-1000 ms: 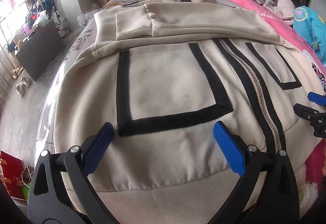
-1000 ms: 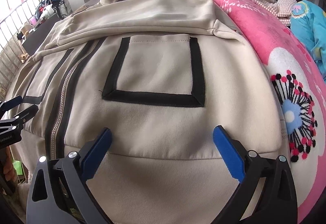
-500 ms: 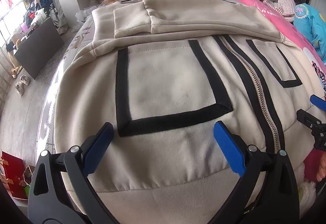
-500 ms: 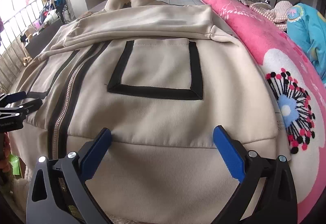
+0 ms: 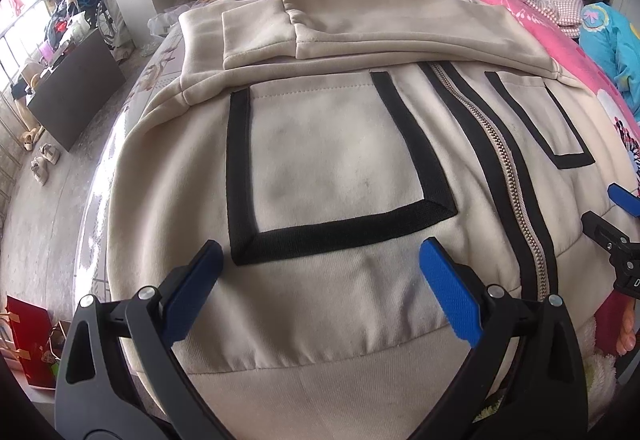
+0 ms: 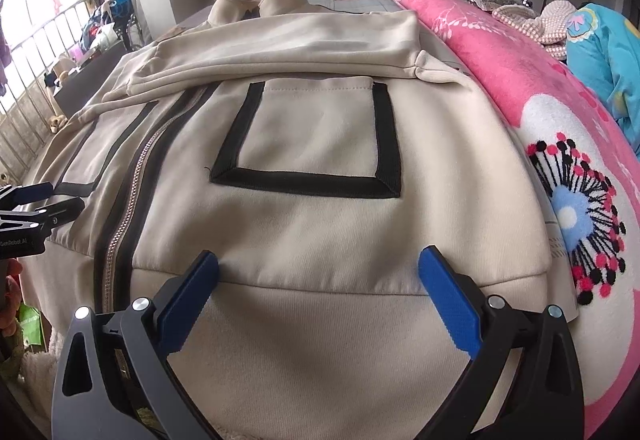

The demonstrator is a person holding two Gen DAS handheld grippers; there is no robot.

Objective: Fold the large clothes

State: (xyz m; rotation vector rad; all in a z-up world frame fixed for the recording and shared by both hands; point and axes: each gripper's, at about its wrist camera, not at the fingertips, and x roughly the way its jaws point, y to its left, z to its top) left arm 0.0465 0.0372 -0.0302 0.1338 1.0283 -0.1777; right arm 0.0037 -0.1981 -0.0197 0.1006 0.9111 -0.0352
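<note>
As before, both grippers' jaws apart over jacket (image 5: pixel 340 160).

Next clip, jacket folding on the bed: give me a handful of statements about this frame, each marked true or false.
1. Both sleeves are folded across the chest of the beige jacket. True.
2. The left claw is shut on the hem. False: it is open, with its blue pads spread above the hem band.
3. The jacket's zipper is closed. True.
4. The right claw holds a sleeve. False: it is open and holds nothing.
5. A pink blanket lies to the right of the jacket. True.
</note>
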